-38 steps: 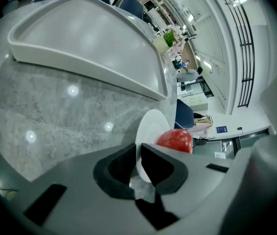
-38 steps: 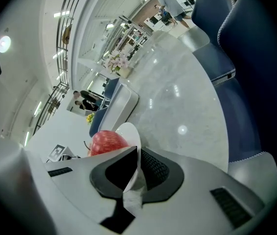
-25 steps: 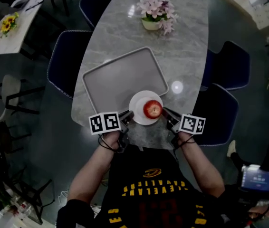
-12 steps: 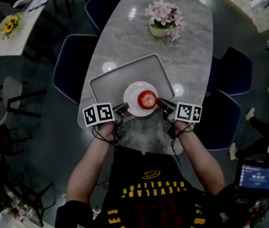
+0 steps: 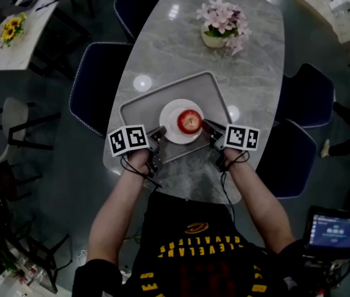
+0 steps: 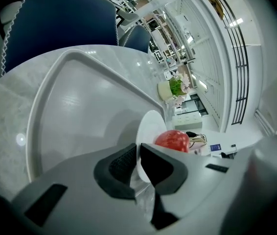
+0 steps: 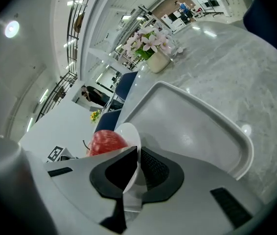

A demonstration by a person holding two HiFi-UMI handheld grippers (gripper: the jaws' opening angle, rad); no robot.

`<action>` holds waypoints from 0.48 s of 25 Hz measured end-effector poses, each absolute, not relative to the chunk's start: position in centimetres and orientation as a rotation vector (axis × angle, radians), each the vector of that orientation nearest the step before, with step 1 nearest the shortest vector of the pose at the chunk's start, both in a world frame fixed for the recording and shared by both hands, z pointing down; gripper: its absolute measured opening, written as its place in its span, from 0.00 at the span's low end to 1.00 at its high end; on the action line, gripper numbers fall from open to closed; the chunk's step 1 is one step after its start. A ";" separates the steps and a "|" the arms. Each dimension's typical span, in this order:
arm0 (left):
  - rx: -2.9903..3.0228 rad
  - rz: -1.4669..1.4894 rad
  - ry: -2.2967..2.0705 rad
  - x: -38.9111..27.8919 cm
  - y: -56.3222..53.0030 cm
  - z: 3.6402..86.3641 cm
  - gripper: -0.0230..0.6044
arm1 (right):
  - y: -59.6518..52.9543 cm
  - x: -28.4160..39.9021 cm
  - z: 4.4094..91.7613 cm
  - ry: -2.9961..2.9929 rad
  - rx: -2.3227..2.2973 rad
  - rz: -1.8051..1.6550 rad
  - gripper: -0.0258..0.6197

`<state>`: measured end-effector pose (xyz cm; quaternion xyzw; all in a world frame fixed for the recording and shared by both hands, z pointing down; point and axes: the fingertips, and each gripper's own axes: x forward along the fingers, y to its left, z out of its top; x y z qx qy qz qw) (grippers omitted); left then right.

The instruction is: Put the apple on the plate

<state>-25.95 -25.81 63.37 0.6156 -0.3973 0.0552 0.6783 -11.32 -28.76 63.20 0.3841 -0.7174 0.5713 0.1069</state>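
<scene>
A red apple (image 5: 189, 120) sits on a small white plate (image 5: 174, 127). The plate is over the near part of a grey tray (image 5: 144, 107). My left gripper (image 5: 160, 133) is shut on the plate's left rim and my right gripper (image 5: 207, 127) on its right rim. In the left gripper view the plate (image 6: 148, 126) stands edge-on between the pads of the left gripper (image 6: 139, 163), with the apple (image 6: 173, 140) behind. In the right gripper view the right gripper (image 7: 137, 168) pinches the plate (image 7: 131, 133), and the apple (image 7: 106, 142) lies to the left.
The tray lies on a grey marble table (image 5: 249, 67). A pot of pink flowers (image 5: 220, 26) stands at the far end. Dark blue chairs (image 5: 94, 73) flank the table on both sides. A second table with yellow flowers (image 5: 8, 30) is far left.
Both grippers have carried the plate with the apple away from the person, from the table's near edge to over the tray. Their hold on the rim is unchanged.
</scene>
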 end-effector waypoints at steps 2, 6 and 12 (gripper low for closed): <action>1.375 0.130 -0.886 -26.1 -25.8 63.7 0.08 | -28.8 -11.5 63.3 -2.103 1.133 1.676 0.09; 1.365 0.146 -0.878 -26.3 -25.7 64.0 0.08 | -28.6 -11.7 63.8 -2.081 1.133 1.683 0.09; 1.350 0.159 -0.878 -26.7 -25.6 64.6 0.08 | -28.6 -12.2 63.8 -2.077 1.124 1.666 0.09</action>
